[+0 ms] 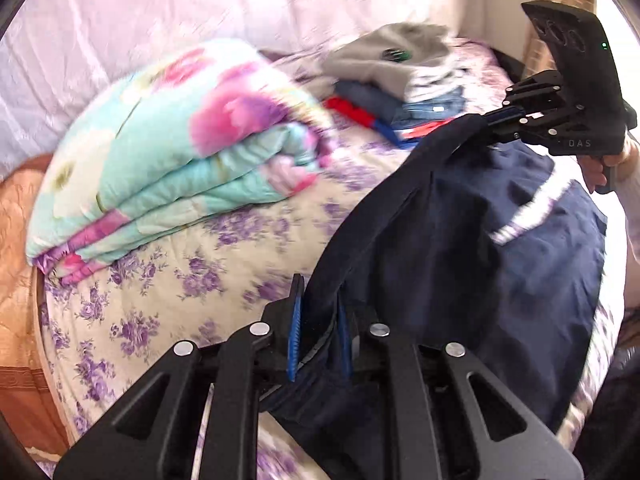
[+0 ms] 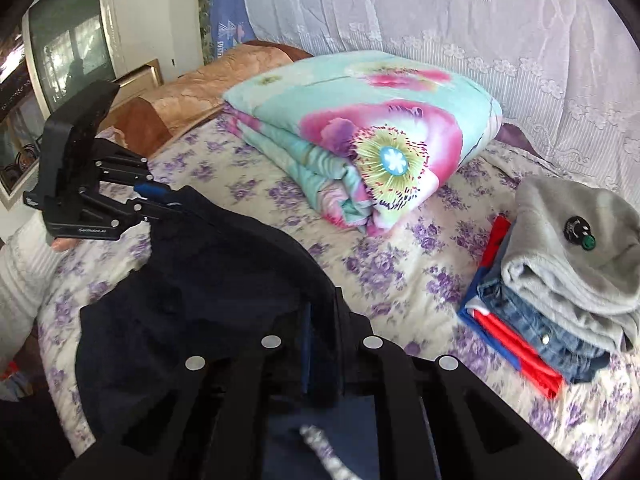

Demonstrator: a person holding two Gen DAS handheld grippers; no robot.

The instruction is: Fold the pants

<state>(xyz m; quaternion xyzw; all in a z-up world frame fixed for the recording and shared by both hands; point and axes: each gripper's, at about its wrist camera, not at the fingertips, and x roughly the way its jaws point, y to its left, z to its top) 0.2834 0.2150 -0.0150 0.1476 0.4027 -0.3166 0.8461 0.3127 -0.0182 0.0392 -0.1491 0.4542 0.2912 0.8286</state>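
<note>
1. At lower centre of my left wrist view, the left gripper pinches the navy pants.
2. At upper right, my right gripper pinches the same pants over the floral bed sheet.

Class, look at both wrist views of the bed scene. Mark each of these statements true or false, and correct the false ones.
1. Both hand-held grippers grip the dark pants. True: left hand-held gripper, right hand-held gripper.
2. The pants lie flat and neatly folded. False: they hang bunched between the grippers.
3. A grey garment tops the clothes pile. True.
4. The floral quilt is spread open across the bed. False: it is folded into a bundle.
5. The bedsheet is plain white. False: it has purple flowers.
</note>
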